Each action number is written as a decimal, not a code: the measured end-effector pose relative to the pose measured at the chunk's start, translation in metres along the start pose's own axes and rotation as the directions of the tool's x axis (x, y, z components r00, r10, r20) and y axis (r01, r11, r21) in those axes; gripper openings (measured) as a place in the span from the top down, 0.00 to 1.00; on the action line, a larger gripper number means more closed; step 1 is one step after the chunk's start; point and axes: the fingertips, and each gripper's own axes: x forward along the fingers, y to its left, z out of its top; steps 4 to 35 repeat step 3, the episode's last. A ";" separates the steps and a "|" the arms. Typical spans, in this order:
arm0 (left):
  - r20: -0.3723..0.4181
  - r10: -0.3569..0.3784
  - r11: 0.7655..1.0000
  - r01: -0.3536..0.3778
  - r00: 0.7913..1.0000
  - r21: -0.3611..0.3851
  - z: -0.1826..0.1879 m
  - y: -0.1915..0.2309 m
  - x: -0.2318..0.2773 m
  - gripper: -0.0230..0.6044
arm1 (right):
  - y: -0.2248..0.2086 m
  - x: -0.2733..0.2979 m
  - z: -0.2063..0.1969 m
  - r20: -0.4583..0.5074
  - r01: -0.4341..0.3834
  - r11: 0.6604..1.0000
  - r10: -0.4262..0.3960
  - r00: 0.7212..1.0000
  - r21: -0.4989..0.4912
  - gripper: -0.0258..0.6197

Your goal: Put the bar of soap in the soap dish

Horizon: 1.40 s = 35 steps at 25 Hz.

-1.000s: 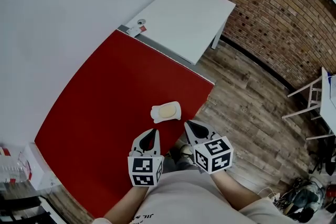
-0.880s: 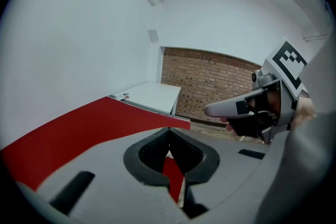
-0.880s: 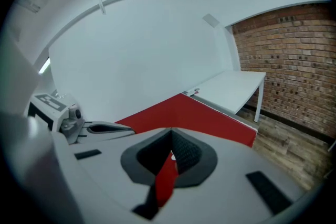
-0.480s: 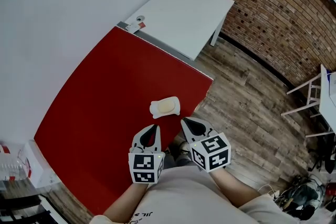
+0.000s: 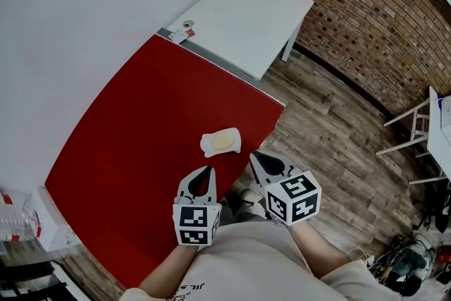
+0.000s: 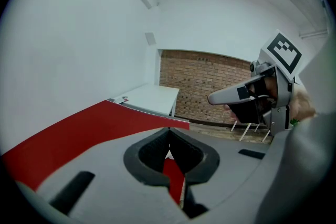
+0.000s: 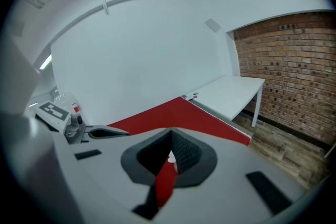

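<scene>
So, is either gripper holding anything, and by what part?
Nothing. The left gripper and right gripper are both shut and empty; the soap lies in the soap dish.

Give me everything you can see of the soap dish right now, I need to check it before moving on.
The soap dish is a small white tray, roughly rectangular with rounded corners and a raised rim; it looks like plastic or ceramic, which one I cannot tell. It lies flat and upright on the red table, close to the edge nearest the person. A pale yellow bar of soap lies inside it. Nothing else touches it.
</scene>
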 end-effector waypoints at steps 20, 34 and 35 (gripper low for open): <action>0.000 -0.002 1.000 0.002 1.000 0.001 -0.001 -0.001 -0.002 0.95 | 0.001 -0.002 0.000 0.006 0.005 1.000 -0.005 1.000 0.002 0.96; 0.000 -0.002 1.000 0.002 1.000 0.001 -0.001 -0.001 -0.002 0.95 | 0.001 -0.002 0.000 0.006 0.005 1.000 -0.005 1.000 0.002 0.96; 0.000 -0.002 1.000 0.002 1.000 0.001 -0.001 -0.001 -0.002 0.95 | 0.001 -0.002 0.000 0.006 0.005 1.000 -0.005 1.000 0.002 0.96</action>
